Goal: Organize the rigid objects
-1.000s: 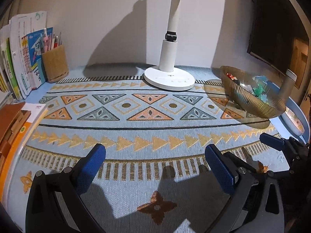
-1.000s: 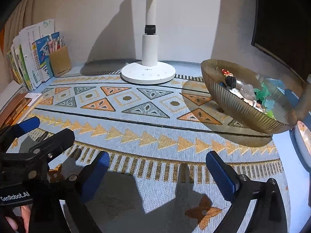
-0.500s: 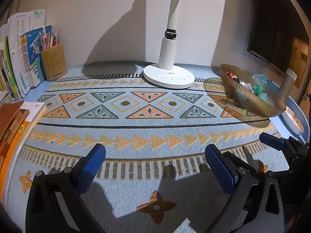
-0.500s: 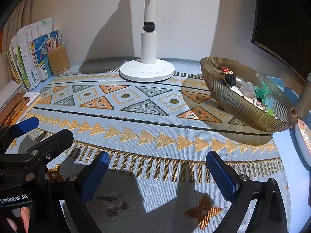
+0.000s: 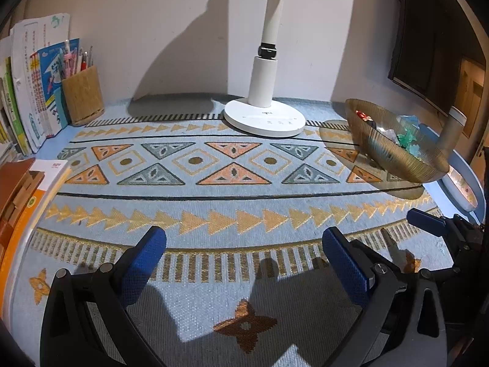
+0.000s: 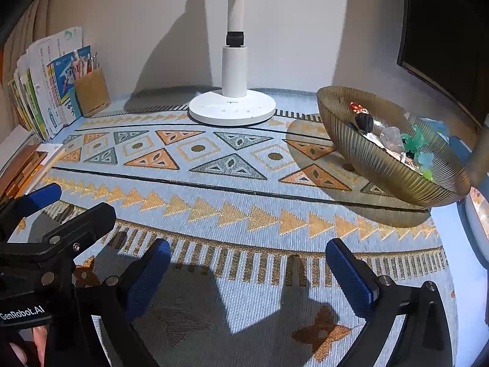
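Note:
A ribbed amber glass bowl (image 6: 379,165) (image 5: 388,150) stands at the right of the patterned mat, holding several small toys: a dark-haired figurine (image 6: 363,120), clear pieces and green ones (image 6: 414,140). My left gripper (image 5: 244,260) hovers low over the mat's near edge, open and empty. My right gripper (image 6: 247,270) is likewise open and empty, just right of the left one. In the right wrist view the left gripper's fingers (image 6: 39,197) show at the left edge. In the left wrist view one of the right gripper's fingers (image 5: 424,218) shows at the right.
A white lamp base (image 5: 264,119) (image 6: 232,110) stands at the back centre. A wooden pen holder (image 5: 82,98) and upright books (image 5: 33,85) fill the back left. Stacked books (image 5: 21,195) lie along the left edge. A dark screen (image 5: 428,39) hangs at right.
Both grippers have drifted slightly, so the scene shifts a little in each view. Both stay open and empty; nothing on the mat has moved.

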### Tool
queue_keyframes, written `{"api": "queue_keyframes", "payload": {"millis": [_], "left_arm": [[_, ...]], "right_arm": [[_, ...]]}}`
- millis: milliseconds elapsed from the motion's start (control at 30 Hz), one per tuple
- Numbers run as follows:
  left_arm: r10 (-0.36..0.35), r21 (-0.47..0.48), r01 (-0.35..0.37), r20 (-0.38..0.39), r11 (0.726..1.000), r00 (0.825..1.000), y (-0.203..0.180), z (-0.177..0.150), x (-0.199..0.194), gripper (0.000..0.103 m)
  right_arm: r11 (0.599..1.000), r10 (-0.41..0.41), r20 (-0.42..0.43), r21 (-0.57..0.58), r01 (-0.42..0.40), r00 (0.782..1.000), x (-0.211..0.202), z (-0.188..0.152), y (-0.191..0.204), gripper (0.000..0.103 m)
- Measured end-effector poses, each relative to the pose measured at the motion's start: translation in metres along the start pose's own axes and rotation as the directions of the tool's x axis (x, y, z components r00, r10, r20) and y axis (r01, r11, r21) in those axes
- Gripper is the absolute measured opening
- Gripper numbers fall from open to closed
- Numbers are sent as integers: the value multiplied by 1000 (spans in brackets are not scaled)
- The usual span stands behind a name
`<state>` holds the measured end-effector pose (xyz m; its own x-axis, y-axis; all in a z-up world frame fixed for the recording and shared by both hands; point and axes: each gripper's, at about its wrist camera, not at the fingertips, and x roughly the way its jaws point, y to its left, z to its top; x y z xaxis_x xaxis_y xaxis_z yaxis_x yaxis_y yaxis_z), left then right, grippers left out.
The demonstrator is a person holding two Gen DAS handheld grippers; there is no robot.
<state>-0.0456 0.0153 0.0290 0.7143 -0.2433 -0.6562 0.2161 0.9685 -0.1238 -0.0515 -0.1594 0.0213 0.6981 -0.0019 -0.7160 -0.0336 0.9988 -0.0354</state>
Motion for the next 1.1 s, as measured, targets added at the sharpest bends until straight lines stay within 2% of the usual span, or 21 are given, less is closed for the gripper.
{"api": "queue_keyframes", "payload": {"millis": [633, 733, 867, 967, 1000, 1100], "left_arm": [[17, -4, -17, -17, 1000, 1000, 0, 0, 3, 102], [47, -10, -47, -12, 999, 999, 1, 0, 2, 102], [111, -73, -120, -114, 990, 987, 18, 0, 13, 102], [132, -138, -164, -212, 977, 968, 41, -4, 24, 102], [130, -150, -167, -229, 975, 965, 47, -4, 27, 102], [189, -115, -222, -241, 968, 952, 51, -1, 27, 102]], "right_arm": [[1000, 1, -17, -2, -1, 1000, 3, 0, 2, 102], [1000, 9, -16, -3, -9, 1000, 3, 0, 2, 102], [1000, 20, -31, -4, -20, 999, 5, 1, 2, 102], [1000, -5, -53, 5, 5, 999, 9, 1, 2, 102], [1000, -5, -63, 14, 6, 998, 11, 1, 0, 102], [999, 9, -116, 51, -3, 993, 20, 1, -8, 102]]}}
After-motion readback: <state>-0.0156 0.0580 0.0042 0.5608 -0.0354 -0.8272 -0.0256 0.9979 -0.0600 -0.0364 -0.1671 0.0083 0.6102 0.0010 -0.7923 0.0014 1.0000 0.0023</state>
